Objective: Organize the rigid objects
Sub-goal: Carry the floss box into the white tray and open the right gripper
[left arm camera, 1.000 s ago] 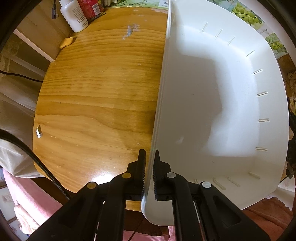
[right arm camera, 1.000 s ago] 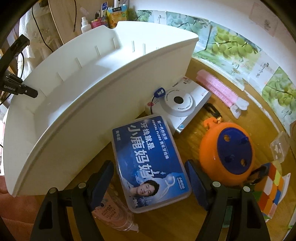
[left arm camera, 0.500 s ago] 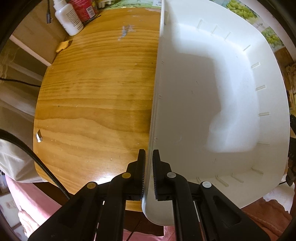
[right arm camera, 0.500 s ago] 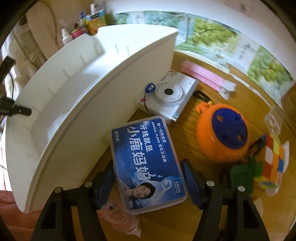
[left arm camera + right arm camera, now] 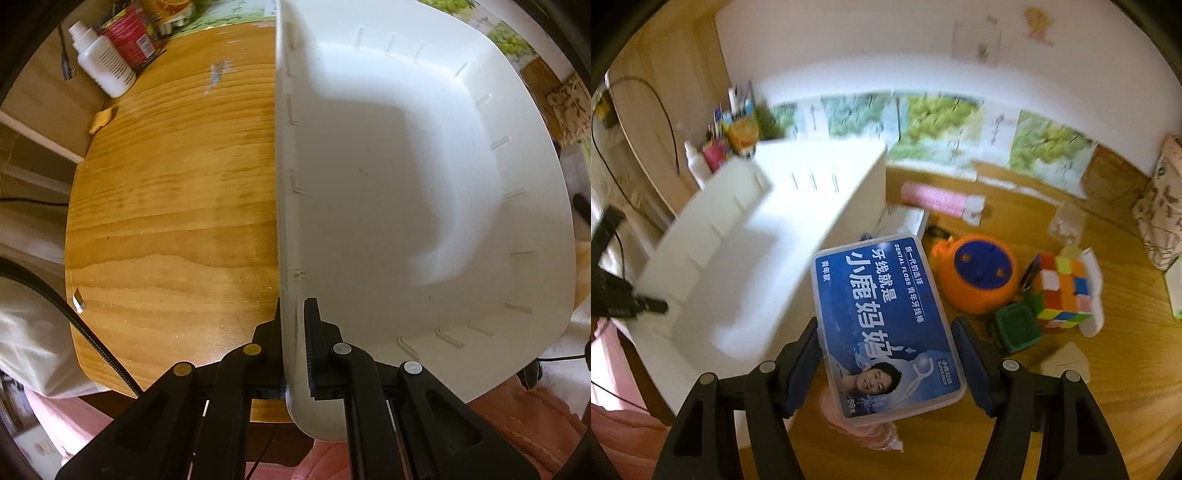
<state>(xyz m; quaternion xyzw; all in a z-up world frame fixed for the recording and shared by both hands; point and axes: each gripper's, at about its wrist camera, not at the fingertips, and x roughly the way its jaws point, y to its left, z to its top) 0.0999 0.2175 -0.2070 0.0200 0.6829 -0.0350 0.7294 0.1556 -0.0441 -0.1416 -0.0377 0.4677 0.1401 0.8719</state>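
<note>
My left gripper (image 5: 293, 343) is shut on the near left rim of a large empty white bin (image 5: 424, 192) that stands on the wooden table (image 5: 173, 206). The bin also shows in the right wrist view (image 5: 746, 266). My right gripper (image 5: 886, 354) is shut on a clear dental floss box with a blue label (image 5: 882, 321) and holds it lifted above the table, just right of the bin's wall. Its pads (image 5: 971, 365) press the box's two long sides.
On the table right of the bin lie an orange round case (image 5: 979, 277), a colour cube (image 5: 1063, 288), a green box (image 5: 1017, 326), a pink brush (image 5: 942, 199) and a white device (image 5: 905, 221). A pink packet (image 5: 864, 424) lies under the box. Bottles (image 5: 107, 62) stand far left.
My right gripper closed on the floss box and raised it off the table; the view pulled back and up. The left gripper kept its hold on the bin rim, which shifted slightly.
</note>
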